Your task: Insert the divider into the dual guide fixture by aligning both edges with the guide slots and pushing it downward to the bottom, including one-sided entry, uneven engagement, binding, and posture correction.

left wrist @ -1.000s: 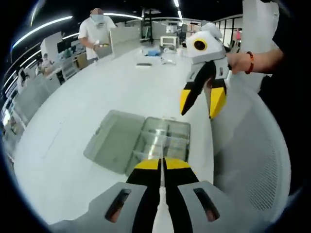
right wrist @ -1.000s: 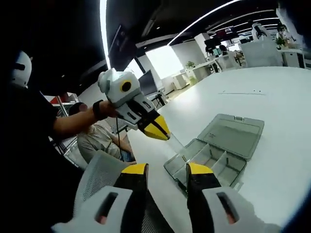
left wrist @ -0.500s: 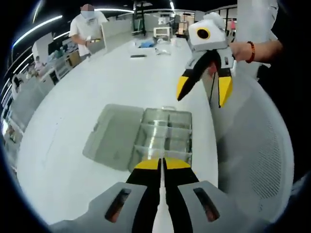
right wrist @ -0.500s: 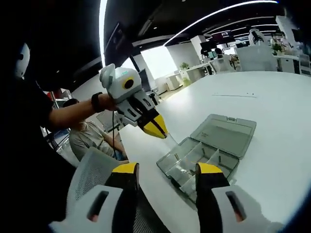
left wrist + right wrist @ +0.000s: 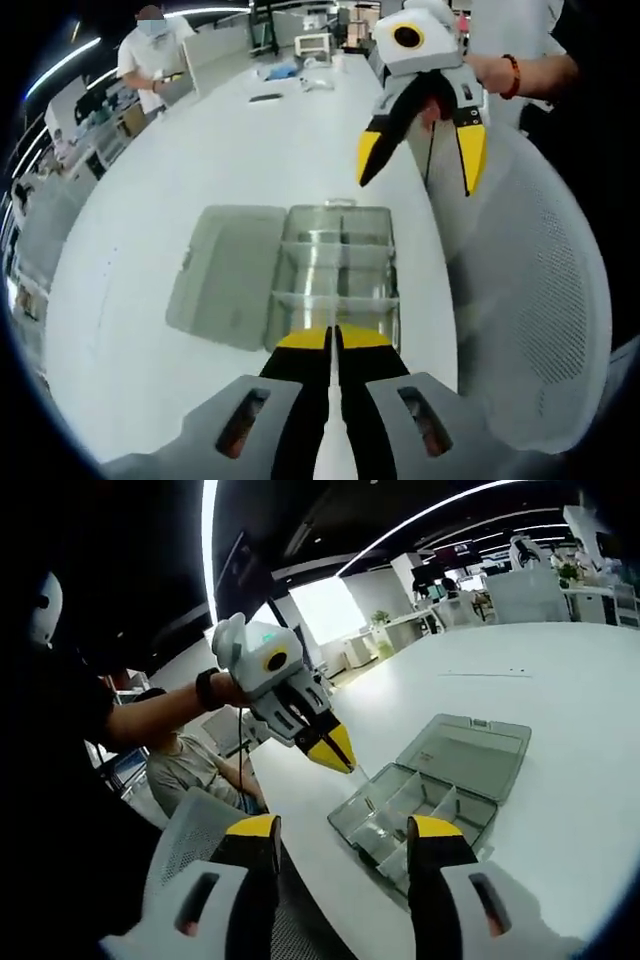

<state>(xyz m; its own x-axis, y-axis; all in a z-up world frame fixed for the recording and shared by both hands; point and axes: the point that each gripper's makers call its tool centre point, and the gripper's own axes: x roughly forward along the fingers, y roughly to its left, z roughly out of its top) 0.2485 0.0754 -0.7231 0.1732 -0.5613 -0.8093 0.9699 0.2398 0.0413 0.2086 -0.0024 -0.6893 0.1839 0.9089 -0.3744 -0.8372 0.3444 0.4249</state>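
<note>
Tabletop (image 5: pixel 150 200), white and curved in an open office, carries your clear compartment box (image 5: pixel 335 280) with its lid (image 5: pixel 215 275) flat open, dead ahead of your left gripper (image 5: pixel 333 338), whose jaws pinch a thin clear divider (image 5: pixel 328 440); the box sits squarer than half a second ago. Right gripper view: your right gripper (image 5: pixel 340 830) gapes wide and empty above the box (image 5: pixel 410 815), with the left gripper (image 5: pixel 335 755) now lower, nearer the box.

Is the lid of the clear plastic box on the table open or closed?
Open. The lid lies flat on the table beside the box, leaving its divided compartments uncovered.
</note>
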